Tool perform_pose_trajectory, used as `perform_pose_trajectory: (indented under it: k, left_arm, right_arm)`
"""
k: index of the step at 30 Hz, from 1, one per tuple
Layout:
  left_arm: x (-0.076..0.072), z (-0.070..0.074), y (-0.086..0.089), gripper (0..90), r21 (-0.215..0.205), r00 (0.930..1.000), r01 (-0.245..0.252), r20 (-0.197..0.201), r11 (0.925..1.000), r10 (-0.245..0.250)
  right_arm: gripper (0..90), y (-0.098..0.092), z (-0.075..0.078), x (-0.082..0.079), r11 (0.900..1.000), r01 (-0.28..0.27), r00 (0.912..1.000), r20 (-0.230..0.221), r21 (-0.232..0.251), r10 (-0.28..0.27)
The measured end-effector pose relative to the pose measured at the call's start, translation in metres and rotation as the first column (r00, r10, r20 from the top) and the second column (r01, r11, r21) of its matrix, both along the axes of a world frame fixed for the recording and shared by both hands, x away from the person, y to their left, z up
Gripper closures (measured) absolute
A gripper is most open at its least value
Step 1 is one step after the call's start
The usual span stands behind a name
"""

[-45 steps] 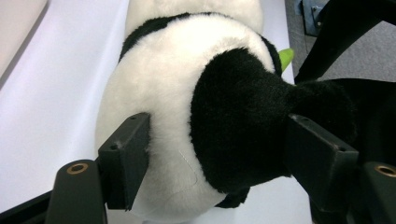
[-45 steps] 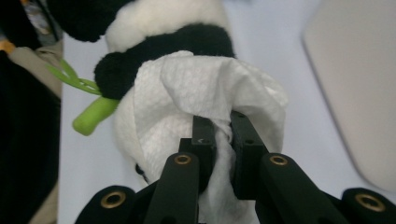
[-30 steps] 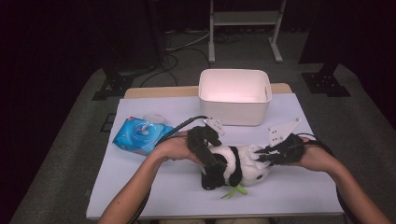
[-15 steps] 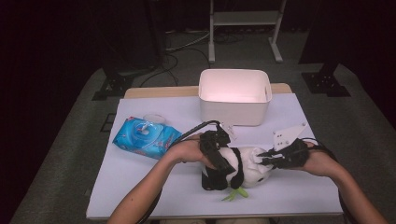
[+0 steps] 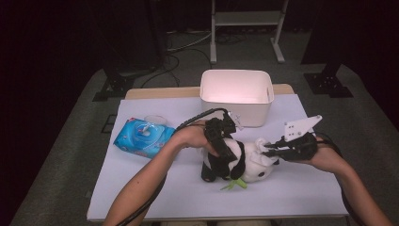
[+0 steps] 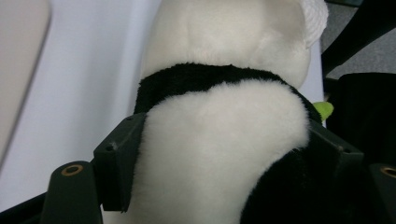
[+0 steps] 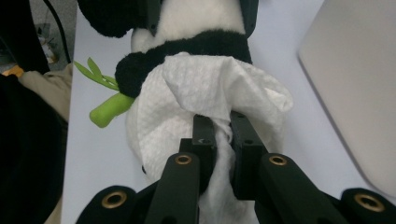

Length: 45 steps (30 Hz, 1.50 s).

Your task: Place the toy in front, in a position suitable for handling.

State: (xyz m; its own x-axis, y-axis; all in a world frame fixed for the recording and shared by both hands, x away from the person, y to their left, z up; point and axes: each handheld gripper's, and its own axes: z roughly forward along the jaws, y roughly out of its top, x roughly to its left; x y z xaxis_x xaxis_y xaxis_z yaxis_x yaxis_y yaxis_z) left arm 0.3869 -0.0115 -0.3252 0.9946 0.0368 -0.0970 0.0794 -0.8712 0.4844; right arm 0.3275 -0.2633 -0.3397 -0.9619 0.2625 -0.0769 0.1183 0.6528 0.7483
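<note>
The right gripper [image 7: 219, 135] is clenched on a white, crinkled wet wipe [image 7: 205, 93], its two black jaws pinching a fold of the cloth. The wipe is draped over the head of a black-and-white plush panda toy [image 5: 235, 160], which lies on its side on the table [image 5: 291, 188] just in front of this gripper. A small green felt bamboo sprig [image 7: 105, 100] sticks out beside the panda's black arm.

The left gripper [image 6: 224, 154] straddles the panda's white furry body (seen from behind), one jaw on each flank; its jaws have just been closing, and the pads now press into the fur.

Beyond both grippers stands a white rectangular plastic bin [image 5: 236, 94]. Out past the left hand [image 5: 190, 136] lies a blue soft pack of wipes [image 5: 141, 137].
</note>
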Motion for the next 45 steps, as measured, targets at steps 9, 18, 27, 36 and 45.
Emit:
perform_pose_trajectory:
  k: [9,18,27,36,45]
  left_arm:
    - [0.028,0.004,0.000,24.5,0.027,0.9996,0.024,0.011,0.9993,-0.025]
    - [0.034,-0.002,0.008,25.2,0.026,0.9993,0.037,0.005,0.9990,-0.037]
    - [0.021,-0.007,0.017,18.3,-0.036,0.9996,0.029,-0.002,0.9989,-0.029]
    - [0.005,-0.004,0.026,14.8,-0.100,0.9996,0.017,-0.022,0.9948,-0.019]
    - [-0.014,0.002,0.038,10.6,-0.100,0.9995,-0.030,-0.017,0.9945,0.029]
  right_arm:
    - [81.8,0.011,0.008,0.030,1.000,-0.008,0.9999,-0.012,0.012,0.009]
    - [81.7,0.028,0.010,0.053,1.000,-0.029,0.9993,-0.026,-0.013,0.028]
    - [81.7,0.038,0.001,0.042,0.998,-0.055,0.9975,-0.047,-0.042,0.054]
    - [81.8,0.036,-0.005,0.019,0.997,-0.060,0.9969,-0.054,-0.054,0.057]
    - [81.9,0.034,-0.015,-0.009,0.995,-0.076,0.9963,-0.046,-0.068,0.073]
